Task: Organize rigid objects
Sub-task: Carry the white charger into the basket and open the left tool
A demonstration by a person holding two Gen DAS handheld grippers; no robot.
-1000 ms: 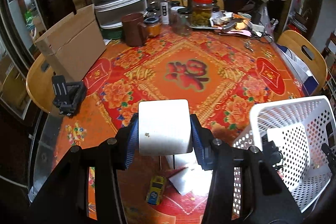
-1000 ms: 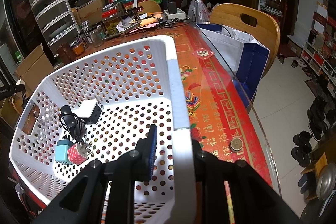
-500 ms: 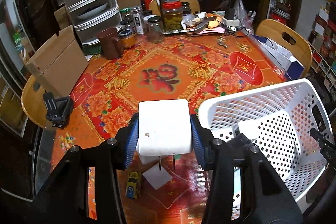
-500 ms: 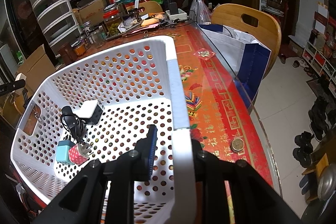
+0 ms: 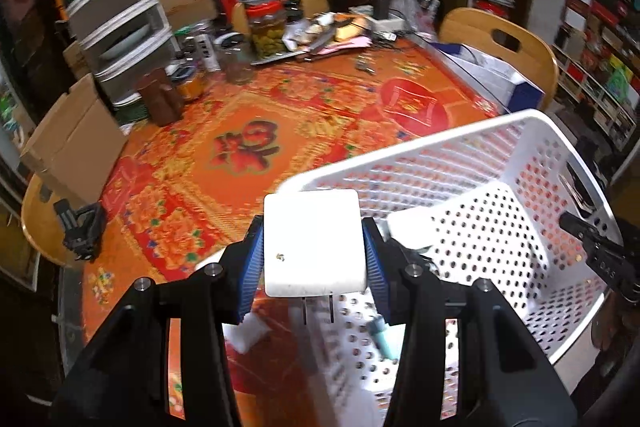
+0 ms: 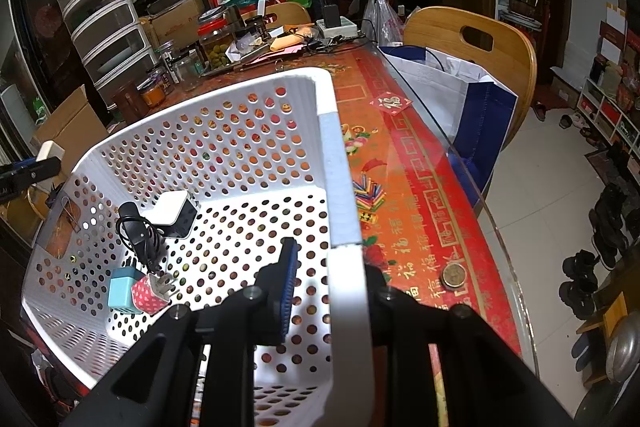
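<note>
The left gripper is clamped firmly on a white charger block, blue pads pressing both of its flat sides, two metal prongs poking down out of its underside. It hangs in the air right over the near rim of the white perforated basket, half above the orange-and-red patterned tablecloth and half above the basket floor. Over on the other side, the right gripper is pinching the basket's side wall, one blue pad inside against the holes, the other finger outside, jaws squeezed on that white rim and holding the basket tilted up off the table. Look inside from the right wrist view: a second white charger lies on the basket floor, a black coiled cable just beside it and touching, then a light blue plug cube and a red dotted plug snug against each other toward the near corner. Outside the basket on the cloth, a coin sits near the glass table edge. From the left wrist view, a small black object rests near the left edge of the table, a cardboard box behind it, and jars crowd the far side around a brown mug.
</note>
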